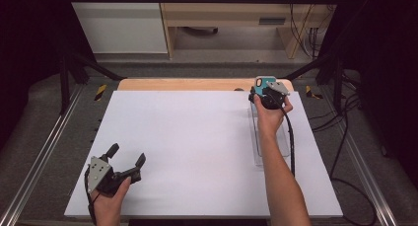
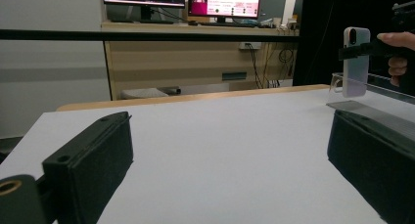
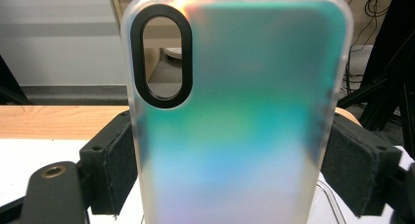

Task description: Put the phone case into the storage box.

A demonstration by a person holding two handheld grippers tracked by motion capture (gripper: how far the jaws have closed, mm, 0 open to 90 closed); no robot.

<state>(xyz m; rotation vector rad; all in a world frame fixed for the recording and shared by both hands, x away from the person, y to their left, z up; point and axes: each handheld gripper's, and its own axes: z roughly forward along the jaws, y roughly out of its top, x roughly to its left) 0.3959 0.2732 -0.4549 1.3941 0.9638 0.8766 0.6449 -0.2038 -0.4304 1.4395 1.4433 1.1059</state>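
Right gripper (image 3: 235, 160) pinches case (image 3: 240, 116) by long edges; looks light, flexible, slick. Left gripper (image 1: 127, 161) spread, empty.

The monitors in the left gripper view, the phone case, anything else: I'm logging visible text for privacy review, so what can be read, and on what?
No text can be read.
Two monitors on the far desk: lit content, too small and blurred to read.
Phone case clamped between the right gripper's fingers: iridescent back, no brand or label.
Yellow-black hazard tape by the table: stripes, no words.
Left gripper, open: no markings visible.
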